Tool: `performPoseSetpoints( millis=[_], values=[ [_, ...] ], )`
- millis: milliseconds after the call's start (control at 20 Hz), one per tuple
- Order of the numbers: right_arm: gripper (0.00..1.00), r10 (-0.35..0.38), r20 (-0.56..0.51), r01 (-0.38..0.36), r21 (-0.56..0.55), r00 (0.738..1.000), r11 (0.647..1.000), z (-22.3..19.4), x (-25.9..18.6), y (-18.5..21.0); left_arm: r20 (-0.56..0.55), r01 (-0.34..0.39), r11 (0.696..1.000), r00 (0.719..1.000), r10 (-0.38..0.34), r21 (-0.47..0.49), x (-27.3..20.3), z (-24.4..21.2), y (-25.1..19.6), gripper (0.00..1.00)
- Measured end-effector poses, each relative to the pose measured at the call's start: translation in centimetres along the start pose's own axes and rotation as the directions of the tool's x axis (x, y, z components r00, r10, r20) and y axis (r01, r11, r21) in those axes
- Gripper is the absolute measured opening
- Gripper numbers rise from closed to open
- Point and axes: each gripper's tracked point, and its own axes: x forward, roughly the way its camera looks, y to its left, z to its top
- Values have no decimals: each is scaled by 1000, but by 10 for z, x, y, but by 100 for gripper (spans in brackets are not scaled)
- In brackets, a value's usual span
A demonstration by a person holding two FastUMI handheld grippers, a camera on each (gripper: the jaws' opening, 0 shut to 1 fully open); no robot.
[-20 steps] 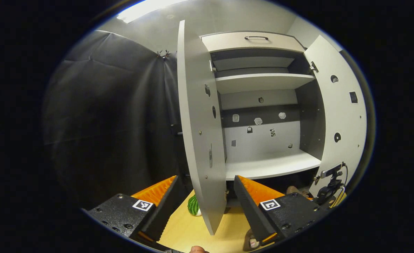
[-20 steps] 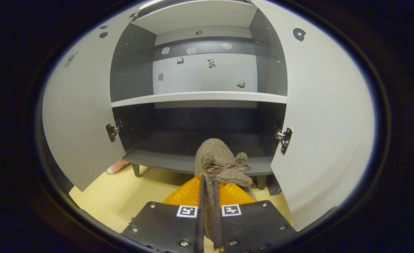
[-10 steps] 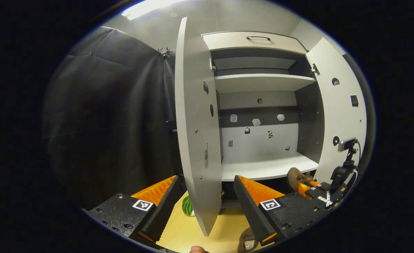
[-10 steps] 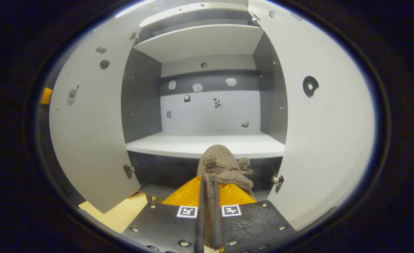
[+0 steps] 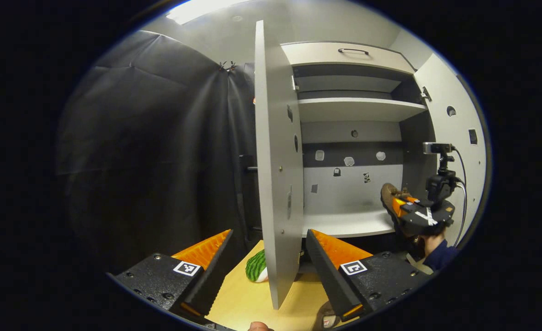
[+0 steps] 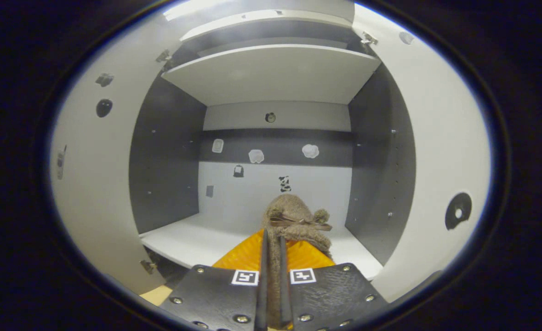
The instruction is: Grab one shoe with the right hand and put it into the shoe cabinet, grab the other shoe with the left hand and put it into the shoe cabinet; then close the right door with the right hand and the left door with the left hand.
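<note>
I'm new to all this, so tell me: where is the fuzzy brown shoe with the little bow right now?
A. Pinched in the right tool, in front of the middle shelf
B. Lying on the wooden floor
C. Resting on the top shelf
A: the right tool is clamped on the fuzzy brown shoe, held up before the white middle shelf.

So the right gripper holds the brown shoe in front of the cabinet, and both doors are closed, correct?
Not quite: both doors are open, as the right gripper view shows. The right gripper does hold the brown shoe in front of the cabinet.
</note>
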Motion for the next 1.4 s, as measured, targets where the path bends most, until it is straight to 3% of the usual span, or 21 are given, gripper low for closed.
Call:
performPoseSetpoints(
  millis=[300, 550, 900, 950, 1100, 1400],
  values=[
    [11, -62, -51, 61, -18, 997, 998, -4, 87, -22, -28, -57, 998, 998, 57, -5, -4, -11, 21, 94],
    [11, -77, -135, 79, 6, 988, 997, -30, 115, -27, -52, -90, 996, 995, 89, -19, -6, -18, 32, 94],
    [10, -85, -169, 93, 39, 982, 995, -32, 107, -24, -57, -78, 997, 995, 77, -21, -9, -20, 26, 95],
    [30, -85, -176, 94, 45, 981, 995, -34, 108, -25, -53, -71, 997, 996, 70, -21, -10, -19, 24, 95],
    [41, -80, -161, 87, 39, 984, 995, -22, 99, -26, -49, -55, 998, 997, 54, -16, -14, -19, 18, 94],
    [41, -37, -48, 37, 11, 998, 999, 36, 49, -19, -63, 15, 999, 998, -17, -35, -26, -28, -7, 95]
  ],
)
